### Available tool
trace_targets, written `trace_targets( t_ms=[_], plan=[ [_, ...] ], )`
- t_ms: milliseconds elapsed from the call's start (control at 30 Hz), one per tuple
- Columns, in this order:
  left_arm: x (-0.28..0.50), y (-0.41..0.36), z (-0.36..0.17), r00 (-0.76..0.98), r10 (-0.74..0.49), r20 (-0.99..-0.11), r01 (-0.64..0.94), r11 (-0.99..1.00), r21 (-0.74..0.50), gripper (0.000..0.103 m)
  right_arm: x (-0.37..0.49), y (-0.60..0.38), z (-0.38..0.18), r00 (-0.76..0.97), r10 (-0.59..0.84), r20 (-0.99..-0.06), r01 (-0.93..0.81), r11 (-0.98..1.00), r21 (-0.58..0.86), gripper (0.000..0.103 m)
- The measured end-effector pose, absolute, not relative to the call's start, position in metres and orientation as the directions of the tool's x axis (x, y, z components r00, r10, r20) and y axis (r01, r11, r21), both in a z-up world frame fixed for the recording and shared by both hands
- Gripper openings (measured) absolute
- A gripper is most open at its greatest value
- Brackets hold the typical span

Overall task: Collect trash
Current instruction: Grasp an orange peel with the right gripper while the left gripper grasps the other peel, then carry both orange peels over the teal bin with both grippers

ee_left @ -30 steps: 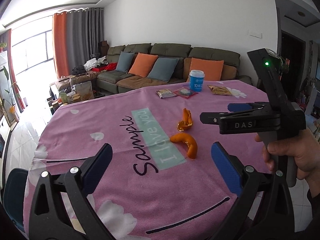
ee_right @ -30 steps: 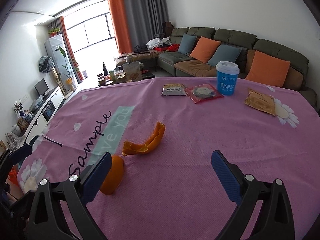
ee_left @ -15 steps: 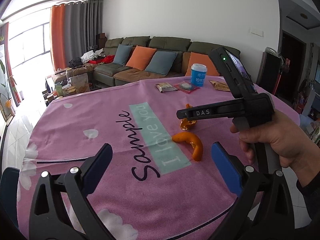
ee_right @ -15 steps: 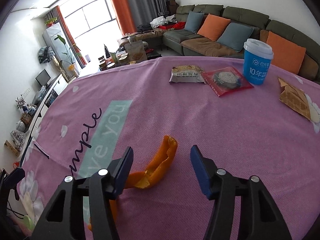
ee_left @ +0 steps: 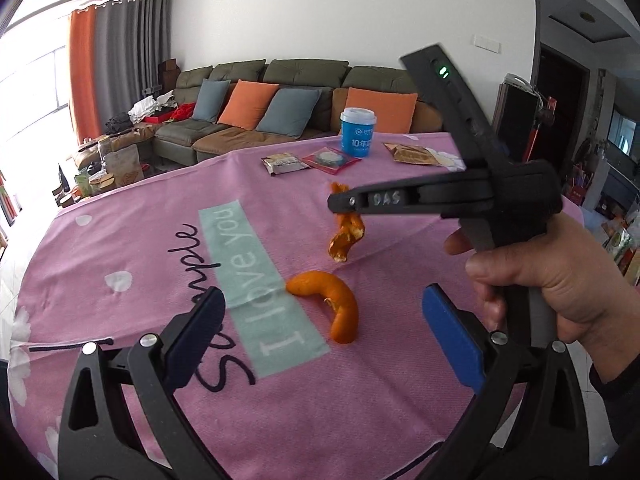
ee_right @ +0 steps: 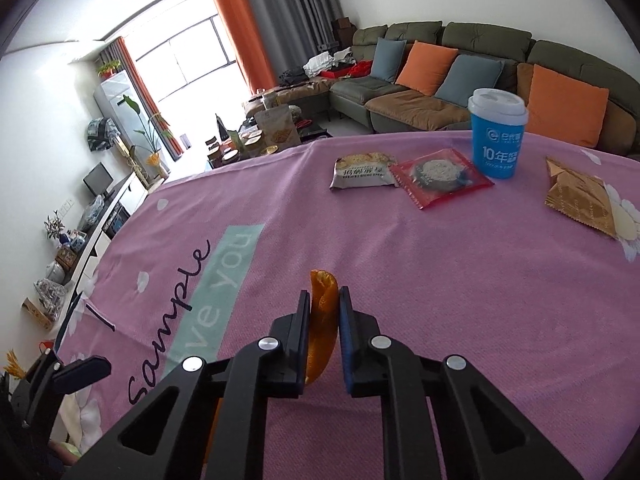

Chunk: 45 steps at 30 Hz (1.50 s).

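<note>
My right gripper (ee_right: 325,312) is shut on a strip of orange peel (ee_right: 323,320). In the left wrist view the same peel (ee_left: 346,234) hangs from the right gripper's tips (ee_left: 340,202), lifted above the pink tablecloth (ee_left: 140,248). A second curved orange peel (ee_left: 334,304) lies on the cloth just ahead of my left gripper (ee_left: 320,328), which is open and empty above the near part of the table.
At the far side of the table stand a blue paper cup (ee_right: 497,134), a grey snack packet (ee_right: 362,170), a red snack packet (ee_right: 438,176) and a brown wrapper (ee_right: 580,196). A sofa (ee_right: 460,76) with cushions is behind the table.
My right gripper has closed on the upright orange peel and lifted it off the cloth. The left gripper has stayed open and moved a little closer to the curved peel.
</note>
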State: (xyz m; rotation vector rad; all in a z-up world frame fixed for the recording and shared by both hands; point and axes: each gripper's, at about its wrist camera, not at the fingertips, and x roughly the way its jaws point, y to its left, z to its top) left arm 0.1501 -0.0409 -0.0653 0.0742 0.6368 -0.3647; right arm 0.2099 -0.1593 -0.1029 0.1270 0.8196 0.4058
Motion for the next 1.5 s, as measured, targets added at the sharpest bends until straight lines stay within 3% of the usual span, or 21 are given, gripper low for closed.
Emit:
trace_targets(
  t_ms=[167,267,333,467,500,800,1100,1500],
  plan=[
    [0.173,-0.051,-0.074,0.683,-0.337,-0.648,0.367,0.925,-0.095,0.096,0.201,-0.186,-0.089,0.655,0.39,-0.647,-0.264,0.921,0.288,0.012],
    [0.184,-0.055,-0.08,0.647,-0.344,-0.68,0.363,0.924,-0.122,0.075,0.197,-0.202,-0.088,0.668,0.386,-0.636,-0.242,0.921,0.304,0.012],
    [0.189,-0.058,-0.086,0.622,-0.348,-0.701,0.369,0.92,-0.129,0.056,0.195,-0.21,-0.089,0.67,0.383,-0.636,-0.231,0.922,0.311,0.012],
    [0.194,-0.058,-0.093,0.602,-0.346,-0.72,0.359,0.922,-0.144,0.031,0.192,-0.22,-0.091,0.673,0.383,-0.633,-0.217,0.92,0.326,0.012],
    [0.195,-0.058,-0.096,0.593,-0.352,-0.725,0.359,0.921,-0.154,0.018,0.192,-0.221,-0.091,0.674,0.384,-0.631,-0.216,0.919,0.328,0.012],
    [0.193,-0.052,-0.099,0.591,-0.367,-0.718,0.353,0.918,-0.18,0.011,0.183,-0.22,-0.083,0.686,0.397,-0.61,-0.236,0.914,0.33,0.012],
    [0.169,-0.024,-0.072,0.671,-0.363,-0.647,0.324,0.928,-0.185,0.009,0.168,-0.199,-0.067,0.689,0.422,-0.59,-0.286,0.905,0.313,0.012],
    [0.108,0.063,-0.018,0.828,-0.19,-0.527,0.146,0.981,-0.123,0.009,0.139,-0.113,-0.039,0.646,0.509,-0.569,-0.46,0.854,0.243,0.012]
  ],
)
